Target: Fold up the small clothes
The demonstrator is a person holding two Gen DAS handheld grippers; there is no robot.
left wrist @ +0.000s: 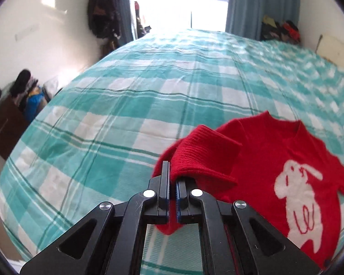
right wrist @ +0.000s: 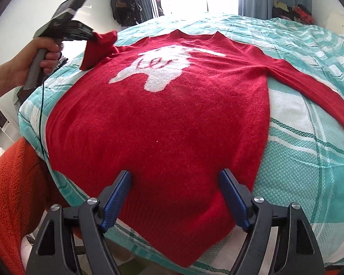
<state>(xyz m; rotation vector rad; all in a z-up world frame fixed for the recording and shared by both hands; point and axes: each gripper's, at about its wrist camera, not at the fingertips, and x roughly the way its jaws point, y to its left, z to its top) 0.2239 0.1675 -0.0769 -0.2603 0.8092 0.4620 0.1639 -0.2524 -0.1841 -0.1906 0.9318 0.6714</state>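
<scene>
at the left edge of the bed (right wrist: 293, 151), a hand (right wrist: 34, 61) is holding the left gripper (left wrist: 173, 181), and its fingers are clamping together on the ribbed cuff (left wrist: 206, 153) of the red sweater (right wrist: 162, 114). the cuff is hanging lifted off the checked cover, with the sleeve trailing back to the shoulder. the sweater itself is lying flat and face up across the near part of the bed, white animal design (right wrist: 162, 68) upward, collar toward the far edge and window, hem reaching the near edge. its other sleeve (right wrist: 309, 82) is stretching out toward the right edge, untouched. the right gripper (right wrist: 175, 197) is hovering at the hem near the near edge with its fingers standing wide apart, knit showing between them but not being pinched.

the knit is looking soft, fuzzy and light, so it is likely draping and sagging wherever it is not supported, and stretching if pulled hard. the ribbed cuff and hem are looking firmer, making the better places to grip. folding is seeming barely started: the lifted sleeve probably wants laying across the chest.
</scene>
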